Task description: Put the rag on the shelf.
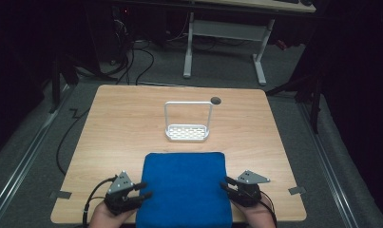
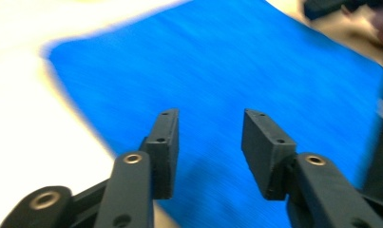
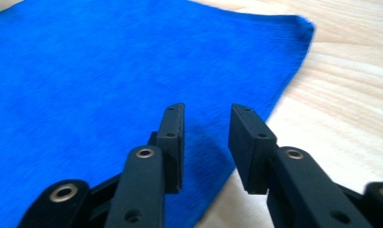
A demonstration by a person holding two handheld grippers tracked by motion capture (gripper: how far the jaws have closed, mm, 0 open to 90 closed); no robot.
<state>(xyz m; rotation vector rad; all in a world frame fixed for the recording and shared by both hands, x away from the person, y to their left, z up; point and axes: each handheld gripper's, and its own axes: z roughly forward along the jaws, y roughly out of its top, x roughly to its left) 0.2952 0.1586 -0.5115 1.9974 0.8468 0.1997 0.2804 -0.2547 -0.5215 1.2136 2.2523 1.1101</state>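
Observation:
A blue cloth (image 1: 184, 187) lies flat at the near middle of the wooden table (image 1: 118, 123). My left gripper (image 1: 145, 190) sits at the cloth's left edge, jaws open and pointing onto the fabric. In the left gripper view the blue cloth (image 2: 236, 71) spreads out under the open left gripper (image 2: 209, 124), with nothing between the jaws. My right gripper (image 1: 224, 184) sits at the cloth's right edge, open too. In the right gripper view the right gripper (image 3: 205, 118) hangs over the blue cloth's (image 3: 108, 76) edge, empty.
A white wire rack (image 1: 187, 127) with a tall handle stands behind the cloth at the table's centre. A small dark round hole (image 1: 215, 100) is near the far edge. A white-legged desk (image 1: 225, 42) stands beyond on the grey floor.

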